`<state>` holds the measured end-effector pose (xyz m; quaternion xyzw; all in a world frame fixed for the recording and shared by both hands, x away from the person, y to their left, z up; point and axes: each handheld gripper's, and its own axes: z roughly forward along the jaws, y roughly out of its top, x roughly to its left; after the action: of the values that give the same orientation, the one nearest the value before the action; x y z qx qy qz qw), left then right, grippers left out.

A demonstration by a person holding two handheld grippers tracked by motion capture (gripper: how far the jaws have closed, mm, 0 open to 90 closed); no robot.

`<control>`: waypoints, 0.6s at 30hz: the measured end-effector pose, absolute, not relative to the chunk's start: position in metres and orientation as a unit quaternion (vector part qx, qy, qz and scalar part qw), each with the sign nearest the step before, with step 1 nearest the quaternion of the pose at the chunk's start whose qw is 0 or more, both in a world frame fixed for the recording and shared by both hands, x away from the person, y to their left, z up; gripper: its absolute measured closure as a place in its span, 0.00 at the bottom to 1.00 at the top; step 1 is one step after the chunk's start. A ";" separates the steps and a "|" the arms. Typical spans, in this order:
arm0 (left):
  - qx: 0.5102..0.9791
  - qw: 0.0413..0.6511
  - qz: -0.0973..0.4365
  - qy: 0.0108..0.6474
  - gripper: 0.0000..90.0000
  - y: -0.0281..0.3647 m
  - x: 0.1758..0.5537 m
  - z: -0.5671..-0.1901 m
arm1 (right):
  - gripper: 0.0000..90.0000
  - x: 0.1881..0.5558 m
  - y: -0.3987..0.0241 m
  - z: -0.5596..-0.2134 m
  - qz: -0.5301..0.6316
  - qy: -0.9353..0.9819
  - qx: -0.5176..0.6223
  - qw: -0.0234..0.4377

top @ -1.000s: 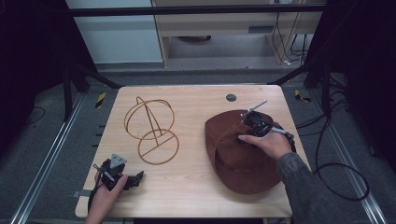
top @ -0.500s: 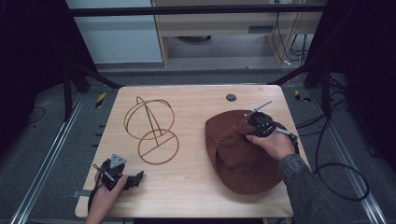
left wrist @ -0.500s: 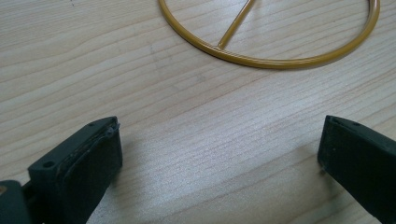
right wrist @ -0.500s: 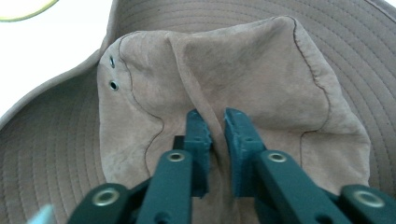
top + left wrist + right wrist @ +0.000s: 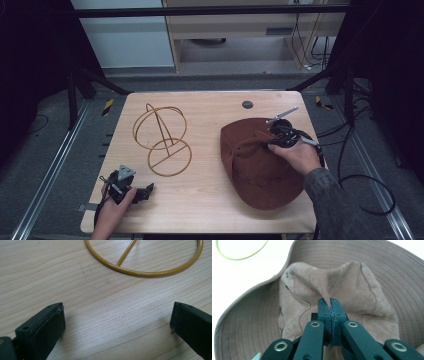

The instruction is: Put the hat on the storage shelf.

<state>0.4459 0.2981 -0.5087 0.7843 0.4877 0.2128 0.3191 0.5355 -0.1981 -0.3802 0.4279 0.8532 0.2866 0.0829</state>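
A brown wide-brimmed hat point(image 5: 260, 165) lies on the right half of the wooden table point(image 5: 210, 200). My right gripper point(image 5: 272, 135) is shut on a fold of the hat's crown point(image 5: 324, 293), and the pinched cloth rises in a peak between the jaws. A golden wire hat stand point(image 5: 162, 137), a sphere-like frame on a ring base, sits left of centre. My left gripper point(image 5: 145, 191) rests low near the front left corner with its jaws wide apart over bare wood, and the stand's ring base point(image 5: 150, 270) lies ahead of it.
A small dark round disc point(image 5: 247, 104) sits in the tabletop near the far edge. Cables point(image 5: 350, 175) trail off the table's right side. Dark frame posts and metal rails flank the table.
My right gripper has drawn the pinched crown cloth slightly up and toward the right. The left gripper has stayed put.
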 end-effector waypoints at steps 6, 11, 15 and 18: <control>0.784 0.319 0.212 0.488 0.00 0.298 0.446 -0.509 | 0.99 0.525 -0.191 -0.363 0.319 0.849 0.410 0.095; 0.784 0.320 0.212 0.488 0.00 0.298 0.446 -0.509 | 0.99 0.518 -0.190 -0.347 0.352 0.840 0.399 0.104; 0.784 0.319 0.212 0.488 0.00 0.298 0.446 -0.509 | 0.99 0.509 -0.191 -0.330 0.389 0.826 0.391 0.114; 0.784 0.319 0.212 0.488 0.00 0.298 0.446 -0.509 | 0.99 0.503 -0.191 -0.320 0.410 0.816 0.388 0.121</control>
<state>0.4458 0.2980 -0.5086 0.7841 0.4883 0.2120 0.3189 0.5029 -0.1914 -0.3200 0.3884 0.8161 0.4104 0.1213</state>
